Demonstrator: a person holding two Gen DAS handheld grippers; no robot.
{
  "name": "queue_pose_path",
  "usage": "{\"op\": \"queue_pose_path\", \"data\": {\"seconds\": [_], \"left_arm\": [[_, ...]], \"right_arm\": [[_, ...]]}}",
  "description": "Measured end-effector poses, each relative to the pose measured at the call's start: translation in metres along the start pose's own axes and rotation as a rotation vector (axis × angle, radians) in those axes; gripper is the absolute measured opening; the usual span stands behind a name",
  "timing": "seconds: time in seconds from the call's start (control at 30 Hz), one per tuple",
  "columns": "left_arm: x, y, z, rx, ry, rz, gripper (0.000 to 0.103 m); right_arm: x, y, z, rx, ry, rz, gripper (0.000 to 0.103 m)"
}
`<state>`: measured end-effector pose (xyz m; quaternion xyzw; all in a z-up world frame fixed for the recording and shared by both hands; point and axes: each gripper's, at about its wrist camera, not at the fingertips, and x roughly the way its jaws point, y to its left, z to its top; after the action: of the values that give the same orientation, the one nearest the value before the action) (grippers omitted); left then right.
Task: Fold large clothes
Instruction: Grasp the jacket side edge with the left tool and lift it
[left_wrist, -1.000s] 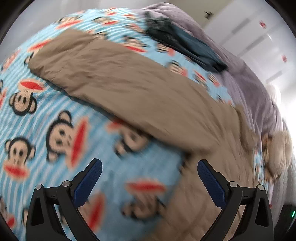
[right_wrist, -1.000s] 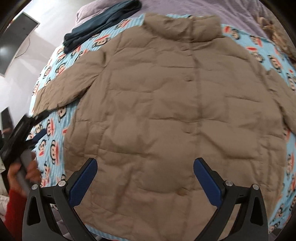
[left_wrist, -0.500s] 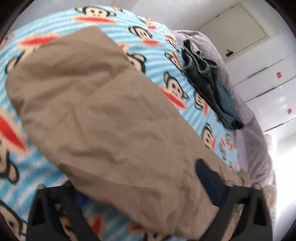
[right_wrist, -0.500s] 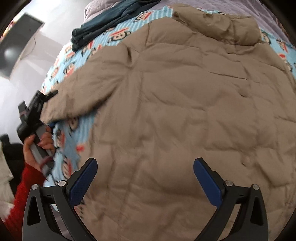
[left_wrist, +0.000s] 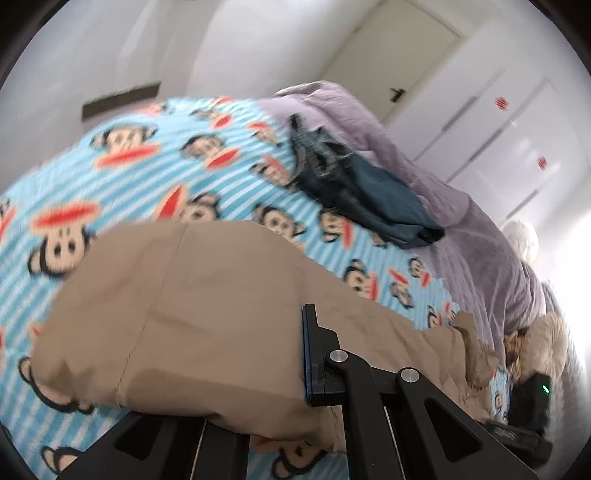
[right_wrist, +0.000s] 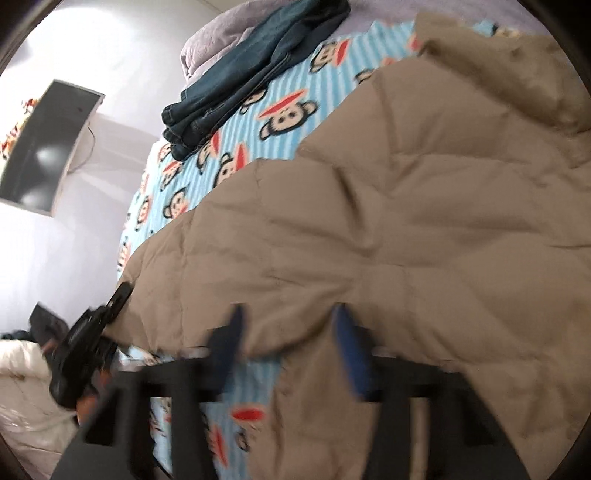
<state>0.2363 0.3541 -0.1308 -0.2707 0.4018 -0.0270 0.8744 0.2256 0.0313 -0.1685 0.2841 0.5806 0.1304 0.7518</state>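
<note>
Jacket lies spread on the blanket on the bed, its sleeve reaching left. Jeans lie behind the jacket on the blanket, touching the quilt further back. A TV hangs on the wall left of the bed.

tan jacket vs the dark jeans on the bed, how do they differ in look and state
The tan jacket is puffy, quilted and spread wide over the monkey-print blanket; the dark jeans are flat denim, folded into a narrow stack. The jacket is being handled: the left gripper is shut on its sleeve and the right gripper straddles its hem. The jeans lie untouched. Both rest on the same bed.
</note>
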Motion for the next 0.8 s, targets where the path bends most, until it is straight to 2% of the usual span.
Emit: {"op": "queue_pose_path", "data": {"seconds": [0.17,0.37,0.47,0.57,0.67,0.77,0.8], "left_arm": [[-0.015,-0.044,0.001,0.112,-0.031,-0.037,0.007],[-0.007,-0.128,-0.023,0.326,0.019,-0.099,0.007],[0.002,-0.17,-0.039,0.414,0.036,-0.126,0.007],[0.011,-0.21,-0.06,0.497,0.071,-0.149,0.007],[0.027,-0.25,-0.085,0.605,0.107,-0.153,0.007],[0.055,-0.285,-0.118,0.683,0.168,-0.139,0.008],[0.064,-0.292,-0.129,0.71,0.188,-0.13,0.008]], "right_arm": [[0.038,0.01,0.004,-0.035,0.023,0.044,0.023],[0.076,0.0,0.003,0.005,0.069,0.036,0.02],[0.08,-0.003,0.011,0.001,0.108,0.078,0.02],[0.061,-0.014,0.016,0.019,0.116,0.139,0.02],[0.023,-0.038,0.012,0.027,0.072,0.14,0.02],[-0.028,-0.078,0.008,0.024,-0.011,0.033,0.02],[-0.046,-0.095,0.006,0.025,-0.045,-0.039,0.02]]}}
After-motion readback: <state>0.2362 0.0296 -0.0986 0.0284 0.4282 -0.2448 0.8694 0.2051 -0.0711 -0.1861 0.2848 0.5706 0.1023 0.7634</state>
